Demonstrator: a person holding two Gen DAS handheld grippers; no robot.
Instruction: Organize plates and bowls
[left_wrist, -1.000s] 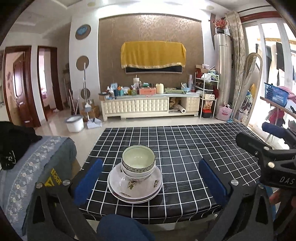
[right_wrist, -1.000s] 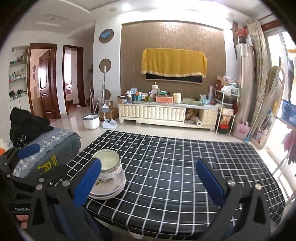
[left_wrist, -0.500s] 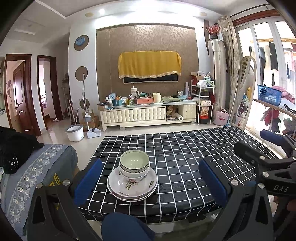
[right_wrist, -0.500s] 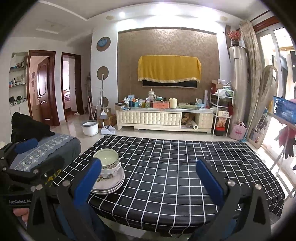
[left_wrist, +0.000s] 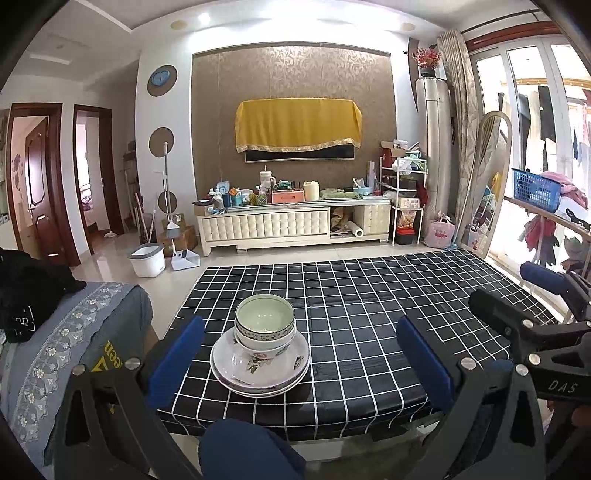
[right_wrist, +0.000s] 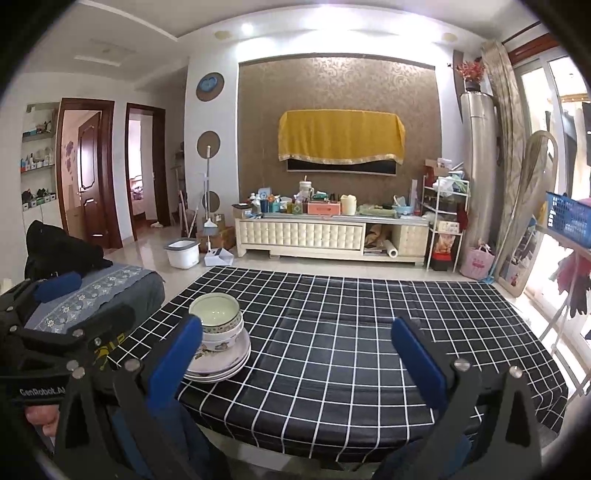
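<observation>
Two bowls sit nested on a stack of white floral plates near the front left of the black checked table. The same stack of bowls and plates shows in the right wrist view. My left gripper is open and empty, held back from the table's front edge with the stack between its blue fingers. My right gripper is open and empty, to the right of the stack. The right gripper also shows at the right of the left wrist view, and the left gripper at the left of the right wrist view.
A grey cloth-covered seat with a black garment stands left of the table. A cream TV cabinet with clutter lines the far wall. A white bucket stands on the floor. A drying rack with a blue basket is at the right.
Both grippers have drawn back and up from the table, so the stack of dishes looks smaller and farther. Both stay open. The dishes have not moved.
</observation>
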